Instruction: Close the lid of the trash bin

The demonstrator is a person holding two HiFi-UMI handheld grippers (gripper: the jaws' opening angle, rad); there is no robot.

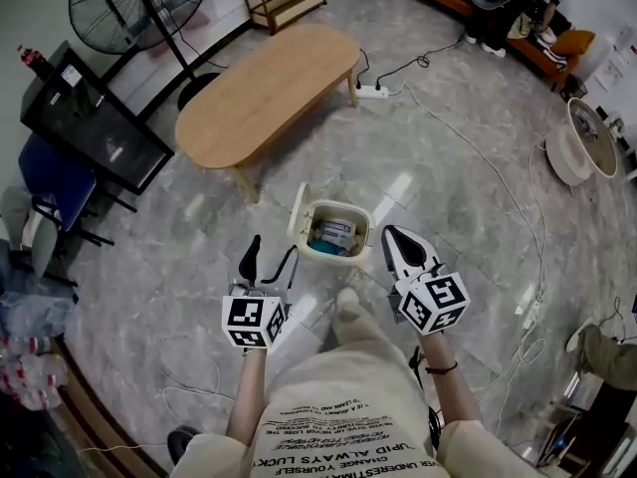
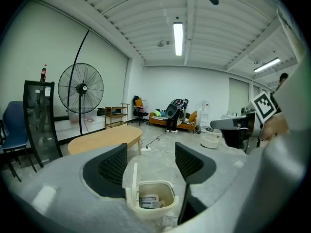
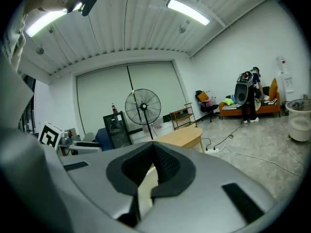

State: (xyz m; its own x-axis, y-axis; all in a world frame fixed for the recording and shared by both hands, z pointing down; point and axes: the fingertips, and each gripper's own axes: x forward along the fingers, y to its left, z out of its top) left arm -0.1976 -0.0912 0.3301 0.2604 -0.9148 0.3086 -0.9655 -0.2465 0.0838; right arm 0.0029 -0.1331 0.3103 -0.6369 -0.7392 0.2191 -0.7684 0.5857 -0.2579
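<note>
A small cream trash bin (image 1: 331,233) stands on the grey floor just ahead of me, with paper packaging inside. Its lid (image 1: 298,212) stands upright, open, on the bin's left side. My left gripper (image 1: 271,259) hangs open a little short of the bin's left corner, touching nothing. In the left gripper view the bin (image 2: 154,201) and its raised lid (image 2: 132,177) show between the spread pads (image 2: 114,167). My right gripper (image 1: 392,235) hovers just right of the bin, its jaws shut together with nothing held; in the right gripper view the right gripper (image 3: 153,148) hides most of the bin.
An oval wooden table (image 1: 271,86) stands beyond the bin. A pedestal fan (image 1: 134,6), a black cabinet (image 1: 92,123) and a blue chair (image 1: 52,179) line the left. A power strip (image 1: 373,92) and cables cross the floor at right, near a round white unit (image 1: 583,139).
</note>
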